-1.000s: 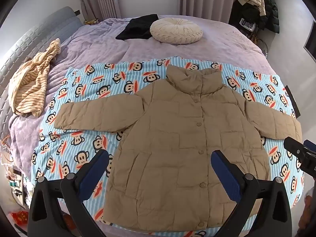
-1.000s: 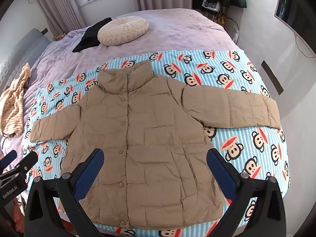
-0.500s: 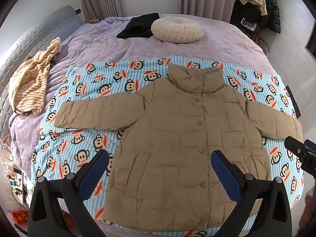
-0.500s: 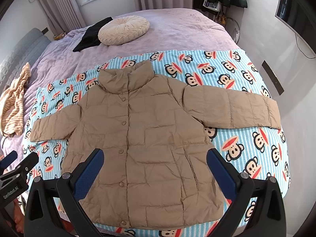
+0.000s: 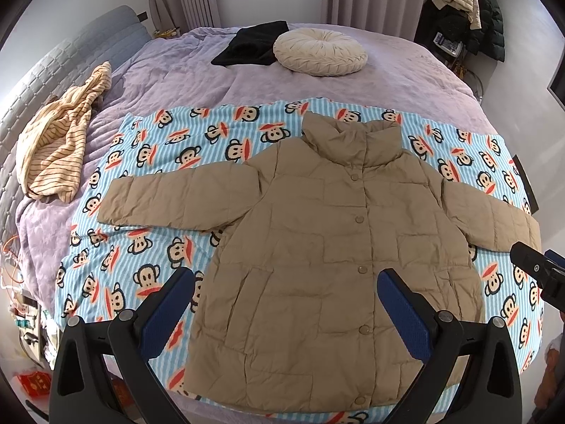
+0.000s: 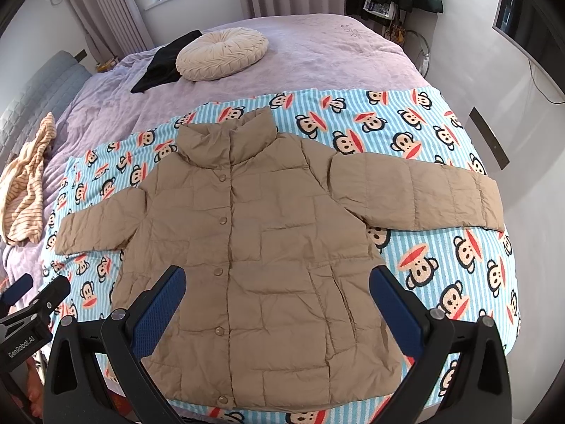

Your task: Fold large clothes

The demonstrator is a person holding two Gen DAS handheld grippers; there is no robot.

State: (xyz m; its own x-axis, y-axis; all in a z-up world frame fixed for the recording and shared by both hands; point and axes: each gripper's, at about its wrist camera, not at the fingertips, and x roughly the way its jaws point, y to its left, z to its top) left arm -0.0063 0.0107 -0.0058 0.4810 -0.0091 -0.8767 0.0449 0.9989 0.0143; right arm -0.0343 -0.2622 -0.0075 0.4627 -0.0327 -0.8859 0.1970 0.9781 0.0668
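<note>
Your left claw (image 5: 286, 304) is spread wide, its two blue-padded fingers (image 5: 169, 314) far apart with nothing between them. Your right claw (image 6: 277, 304) is spread just as wide, blue pads (image 6: 395, 307) facing each other across an empty gap. Both claws hang in the air, tilted downward, touching nothing. In the left wrist view the right claw's tip pokes in at the right edge; in the right wrist view the left claw shows at the lower left edge, so you hold the two side by side.
</note>
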